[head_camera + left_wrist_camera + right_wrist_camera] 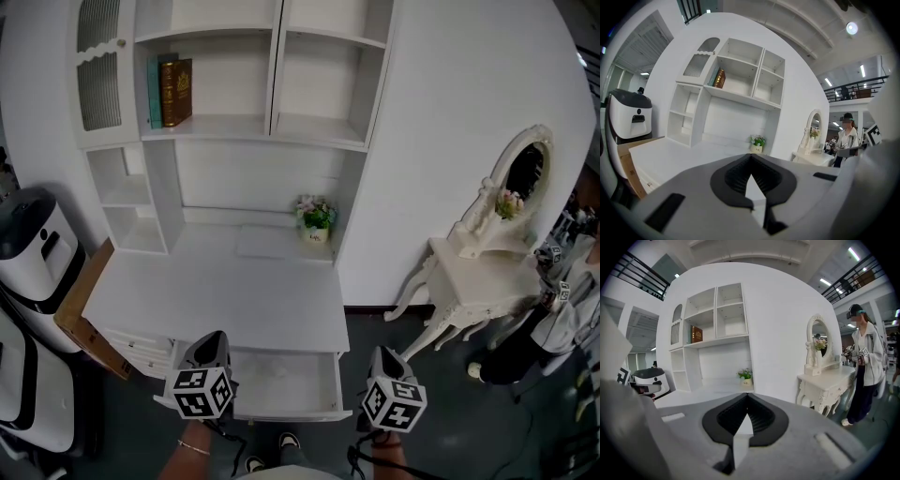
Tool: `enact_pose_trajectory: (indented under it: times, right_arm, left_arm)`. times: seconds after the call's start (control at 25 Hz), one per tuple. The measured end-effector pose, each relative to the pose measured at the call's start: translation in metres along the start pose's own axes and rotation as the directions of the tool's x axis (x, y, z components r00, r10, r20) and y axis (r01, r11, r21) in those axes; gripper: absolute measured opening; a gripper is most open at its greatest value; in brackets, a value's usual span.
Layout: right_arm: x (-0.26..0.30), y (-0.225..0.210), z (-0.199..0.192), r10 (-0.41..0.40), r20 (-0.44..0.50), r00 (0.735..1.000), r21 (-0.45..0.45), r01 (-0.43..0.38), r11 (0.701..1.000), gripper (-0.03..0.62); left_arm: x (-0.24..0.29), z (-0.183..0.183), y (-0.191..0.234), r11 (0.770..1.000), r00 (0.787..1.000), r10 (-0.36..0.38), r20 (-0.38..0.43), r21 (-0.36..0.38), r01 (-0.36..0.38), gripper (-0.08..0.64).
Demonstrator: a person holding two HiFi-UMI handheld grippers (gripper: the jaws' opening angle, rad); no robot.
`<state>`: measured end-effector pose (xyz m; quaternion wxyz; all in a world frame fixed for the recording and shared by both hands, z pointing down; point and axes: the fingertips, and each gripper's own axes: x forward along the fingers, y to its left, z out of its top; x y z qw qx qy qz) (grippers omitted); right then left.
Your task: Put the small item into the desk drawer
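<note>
The white desk (216, 300) has its middle drawer (281, 373) pulled open toward me, and the inside looks bare. A small potted plant (316, 225) stands at the back right of the desktop, also seen in the left gripper view (757, 144) and the right gripper view (746, 376). My left gripper (214, 339) hovers at the drawer's left front corner, shut with nothing in it (751, 157). My right gripper (382, 354) is off the drawer's right side, also shut and holding nothing (747, 397). Both point toward the desk and lie well short of the plant.
A hutch with shelves rises behind the desk and holds books (173, 91). A flat white sheet (270, 242) lies beside the plant. A cardboard box (84, 314) and a white machine (33, 246) stand left. A dressing table (478, 272) and a person (865, 359) are right.
</note>
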<state>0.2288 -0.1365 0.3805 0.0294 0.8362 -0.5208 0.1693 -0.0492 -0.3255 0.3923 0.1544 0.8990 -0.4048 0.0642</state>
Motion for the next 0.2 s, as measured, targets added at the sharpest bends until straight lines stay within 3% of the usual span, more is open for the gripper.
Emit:
enact_pose_trajectory:
  times: [0.2]
  right_arm:
    - [-0.0038, 0.0016, -0.0032, -0.003, 0.000, 1.000, 0.004, 0.003, 1.000, 0.005]
  left_arm:
    - [-0.0051, -0.0033, 0.0013, 1.000, 1.000, -0.003, -0.001, 0.001, 0.003, -0.003]
